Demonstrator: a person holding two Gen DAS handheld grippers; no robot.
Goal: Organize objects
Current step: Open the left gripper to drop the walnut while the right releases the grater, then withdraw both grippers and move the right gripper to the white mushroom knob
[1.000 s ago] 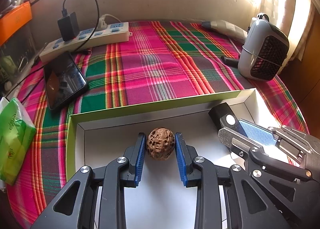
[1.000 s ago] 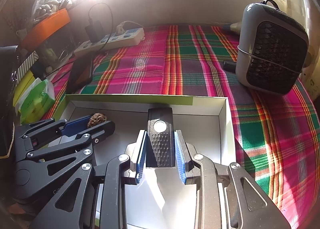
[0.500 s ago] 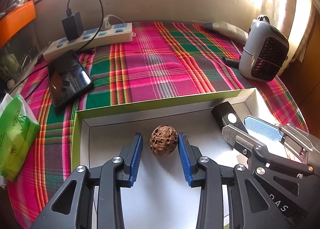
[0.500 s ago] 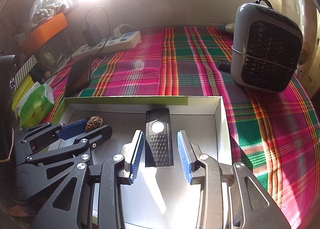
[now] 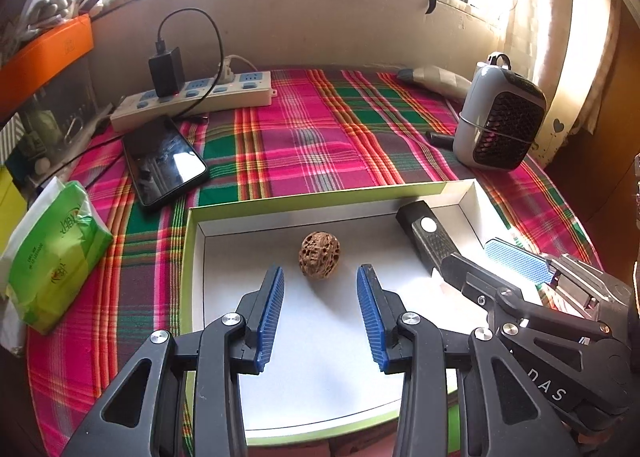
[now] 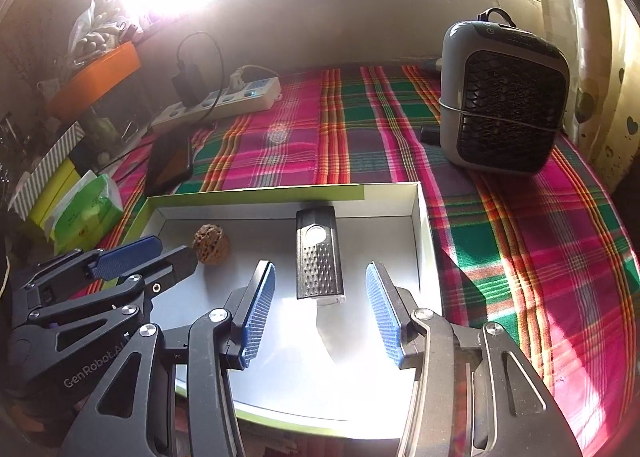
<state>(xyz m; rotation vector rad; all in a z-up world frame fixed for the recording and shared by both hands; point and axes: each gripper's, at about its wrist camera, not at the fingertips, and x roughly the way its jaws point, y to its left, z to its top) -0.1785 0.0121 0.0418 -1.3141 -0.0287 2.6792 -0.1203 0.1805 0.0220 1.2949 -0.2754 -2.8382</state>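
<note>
Walnut [image 5: 319, 260] and black device [image 6: 319, 257] both lie on the white floor of my shallow green-rimmed box [image 5: 188, 257], which sits on the plaid cloth [image 5: 312, 145]. My left gripper [image 5: 320, 277] has its blue pads spread; its jaws have just been opening, and the walnut sits free just beyond the tips, touching neither pad. My right gripper [image 6: 320, 277] is likewise spread, its jaws having just been opening too, and the device lies lengthwise ahead of the gap, its near end between the tips with clear space on either side, pressed by neither pad. The device has a pale round button near its far end and a dotted grip pattern below it; its far end lies close to the box's back wall. The walnut rests to the left of it, apart from it, nearer the box's middle in the left view. From the right view my left gripper's fingers [image 6: 128, 257] reach in beside the walnut. Beyond the box stand a grey fan heater [image 6: 504, 97] on the right, a power strip [image 5: 192, 101] with a black charger [image 5: 166, 71] plugged in, a dark phone [image 5: 164, 161] and a green tissue pack [image 5: 56, 257] at the left.
</note>
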